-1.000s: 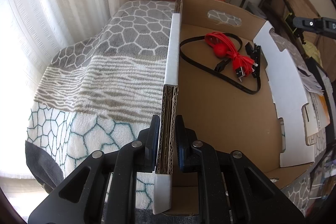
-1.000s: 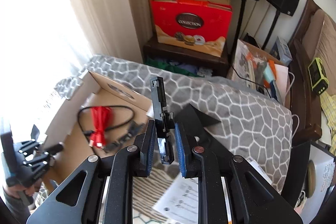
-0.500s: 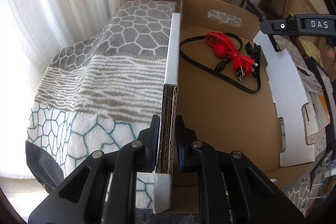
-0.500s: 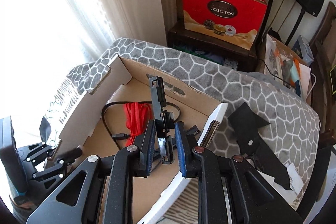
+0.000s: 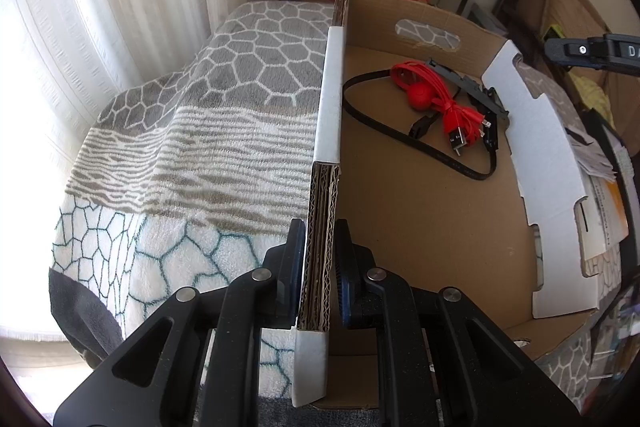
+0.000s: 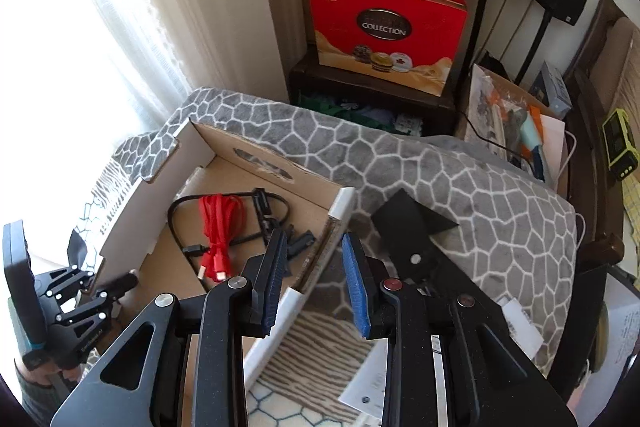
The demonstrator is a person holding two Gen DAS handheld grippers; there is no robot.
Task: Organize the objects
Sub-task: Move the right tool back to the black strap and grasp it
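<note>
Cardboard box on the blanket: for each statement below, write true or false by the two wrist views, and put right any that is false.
1. The left gripper is clamped on the cardboard box wall. True.
2. The right gripper holds a black bracket. False: its jaws have just been opening and nothing is between them; the black bracket lies in the box.
3. A red cable lies inside the box. True.
4. The black leather pouch is inside the box. False: it lies on the grey blanket, outside the box.
5. The box stands on bare floor. False: it rests on the blanket.
</note>
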